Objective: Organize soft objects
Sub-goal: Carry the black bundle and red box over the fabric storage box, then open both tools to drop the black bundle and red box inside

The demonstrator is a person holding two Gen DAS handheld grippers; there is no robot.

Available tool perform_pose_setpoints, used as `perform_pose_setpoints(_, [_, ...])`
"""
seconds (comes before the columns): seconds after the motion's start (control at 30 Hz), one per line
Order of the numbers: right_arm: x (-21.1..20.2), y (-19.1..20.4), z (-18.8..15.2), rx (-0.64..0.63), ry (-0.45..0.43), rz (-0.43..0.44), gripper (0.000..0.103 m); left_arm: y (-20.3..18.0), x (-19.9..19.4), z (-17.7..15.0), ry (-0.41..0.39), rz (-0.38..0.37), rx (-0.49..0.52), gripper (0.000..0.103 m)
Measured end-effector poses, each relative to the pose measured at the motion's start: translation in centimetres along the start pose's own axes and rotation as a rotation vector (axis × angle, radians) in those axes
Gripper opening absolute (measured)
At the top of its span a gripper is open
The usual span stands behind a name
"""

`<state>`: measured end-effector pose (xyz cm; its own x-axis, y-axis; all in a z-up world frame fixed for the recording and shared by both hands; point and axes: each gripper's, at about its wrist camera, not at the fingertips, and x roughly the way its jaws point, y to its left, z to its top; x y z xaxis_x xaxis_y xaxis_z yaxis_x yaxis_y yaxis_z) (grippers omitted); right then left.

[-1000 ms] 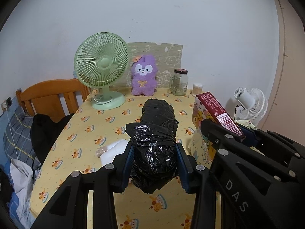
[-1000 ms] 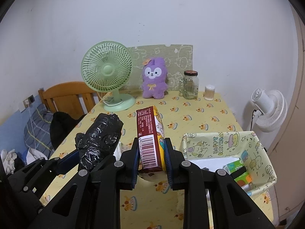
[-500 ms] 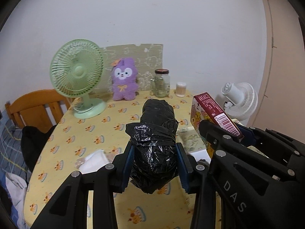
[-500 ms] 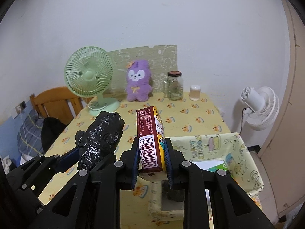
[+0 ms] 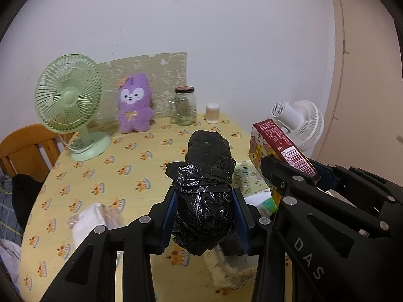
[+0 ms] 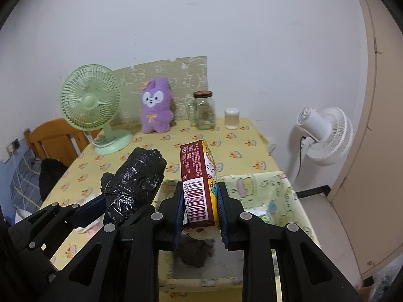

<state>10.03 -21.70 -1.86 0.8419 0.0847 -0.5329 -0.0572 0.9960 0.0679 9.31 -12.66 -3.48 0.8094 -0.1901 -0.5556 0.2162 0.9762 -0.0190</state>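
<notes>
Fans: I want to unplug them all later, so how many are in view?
2. A green desk fan stands on the table's far left beside the purple plush; a white fan stands off the table's right side. Others may be out of view.

glossy black bundle [image 5: 204, 201], maroon cartoon-print box [image 6: 200, 183], yellow cake-print tablecloth [image 5: 141, 166], purple plush [image 5: 134, 108], green fan [image 5: 69, 100]

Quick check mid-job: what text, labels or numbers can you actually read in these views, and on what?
"DAS": white letters on the black right gripper frame.
"6970...": partial barcode digits on the red and yellow cartoon carton; the rest unreadable.
Small white print on the carton's red side: too small to read.
</notes>
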Motion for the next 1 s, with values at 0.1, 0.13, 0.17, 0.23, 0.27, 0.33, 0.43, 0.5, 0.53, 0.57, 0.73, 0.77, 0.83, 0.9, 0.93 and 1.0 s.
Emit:
perform_pose_setpoints(0.1, [0.0, -1.0, -0.1, 0.008, -0.001, -0.017, 0.027, -0.8, 0.5, 0.1, 0.006, -0.019, 0.010, 0.043])
perform_pose_setpoints(0.13, [0.1, -1.3, -0.2, 0.010, -0.002, -0.022, 0.027, -1.0, 0.6, 0.1, 0.006, -0.024, 0.012, 0.043])
perform_pose_setpoints(0.17, [0.1, -1.6, -0.2, 0.012, -0.002, -0.027, 0.027, -1.3, 0.8, 0.0, 0.008, -0.030, 0.017, 0.043])
perform_pose_setpoints(0.23, [0.2, -2.1, -0.3, 0.014, 0.000, -0.038, 0.027, -1.8, 1.1, 0.0, 0.014, -0.040, 0.023, 0.043])
perform_pose_setpoints(0.27, [0.3, -2.4, -0.4, 0.015, 0.002, -0.043, 0.027, -2.0, 1.3, 0.0, 0.019, -0.047, 0.027, 0.043])
perform_pose_setpoints(0.33, [0.5, -2.9, -0.5, 0.019, 0.003, -0.047, 0.027, -2.5, 1.7, 0.1, 0.029, -0.060, 0.034, 0.043])
perform_pose_setpoints(0.43, [0.8, -3.7, -0.7, 0.032, 0.012, -0.059, 0.027, -3.1, 2.5, 0.1, 0.043, -0.072, 0.050, 0.044])
perform_pose_setpoints(0.5, [1.1, -4.3, -1.0, 0.043, 0.020, -0.069, 0.027, -3.5, 3.1, 0.1, 0.055, -0.084, 0.065, 0.045])
perform_pose_setpoints(0.53, [1.2, -4.5, -1.1, 0.048, 0.025, -0.074, 0.027, -3.7, 3.4, 0.1, 0.061, -0.090, 0.075, 0.045])
perform_pose_setpoints(0.57, [1.5, -4.8, -1.3, 0.054, 0.032, -0.082, 0.027, -4.0, 3.7, 0.0, 0.066, -0.091, 0.089, 0.046])
perform_pose_setpoints(0.73, [2.4, -6.0, -2.1, 0.079, 0.066, -0.107, 0.027, -5.1, 5.1, -0.4, 0.106, -0.104, 0.149, 0.048])
perform_pose_setpoints(0.77, [2.4, -6.1, -2.3, 0.084, 0.067, -0.110, 0.027, -5.3, 5.2, -0.4, 0.113, -0.112, 0.156, 0.053])
perform_pose_setpoints(0.83, [2.4, -6.5, -2.5, 0.098, 0.070, -0.109, 0.027, -5.7, 5.2, -0.6, 0.117, -0.118, 0.172, 0.066])
perform_pose_setpoints(0.9, [2.6, -6.8, -2.7, 0.108, 0.074, -0.108, 0.027, -6.1, 5.2, -0.7, 0.113, -0.113, 0.192, 0.078])
perform_pose_setpoints(0.93, [2.7, -6.9, -2.7, 0.110, 0.075, -0.107, 0.027, -6.2, 5.2, -0.7, 0.112, -0.112, 0.201, 0.079])
perform_pose_setpoints(1.0, [2.9, -7.0, -2.7, 0.112, 0.076, -0.106, 0.027, -6.3, 5.2, -0.7, 0.120, -0.120, 0.215, 0.082])
